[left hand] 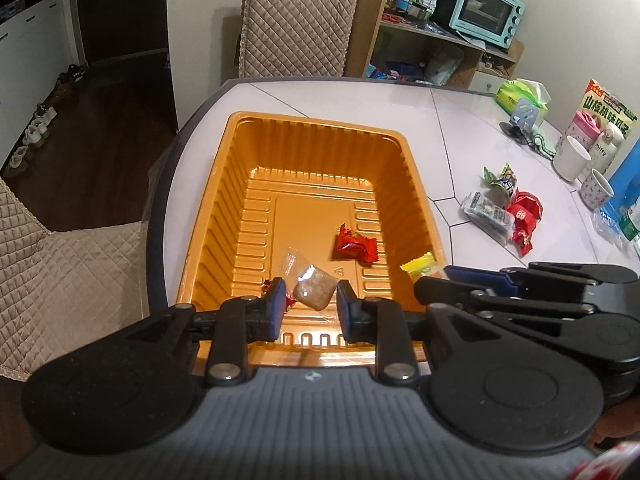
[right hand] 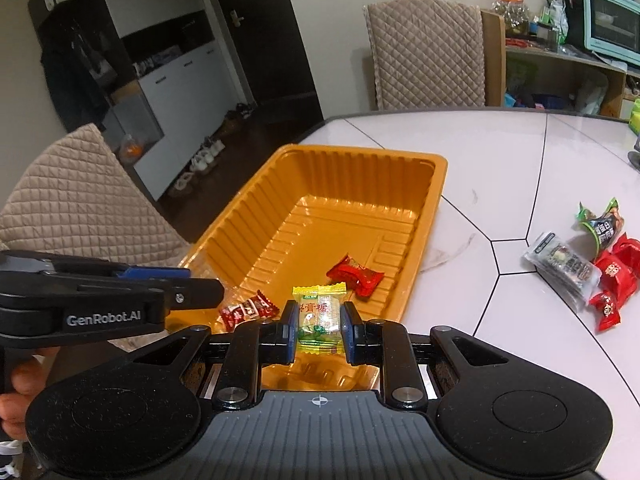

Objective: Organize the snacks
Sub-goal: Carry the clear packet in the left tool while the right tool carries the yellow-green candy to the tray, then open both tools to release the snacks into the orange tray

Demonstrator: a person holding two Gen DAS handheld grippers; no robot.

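Note:
An orange plastic tray (left hand: 312, 120) (right hand: 360, 152) stands near the table's left edge. My left gripper (left hand: 312, 306) (right hand: 208, 284) hangs over its near end, shut on a brown snack in a clear wrapper (left hand: 314, 292). To its right, my right gripper (right hand: 319, 332) (left hand: 432, 276) is shut on a yellow-green wrapped snack (right hand: 318, 316) (left hand: 420, 266), also over the tray's near end. On the tray floor lie a red wrapped snack (left hand: 356, 246) (right hand: 354, 276) and a small red-brown candy (right hand: 248, 308), which my left finger partly hides in the left wrist view.
Several loose snacks (left hand: 504, 208) (right hand: 580, 268) lie on the white table right of the tray. Mugs (left hand: 572, 158), a snack box (left hand: 608, 108) and a tissue pack (left hand: 520, 96) crowd the far right. Quilted chairs (left hand: 296, 20) (right hand: 80, 200) stand behind and left of the table.

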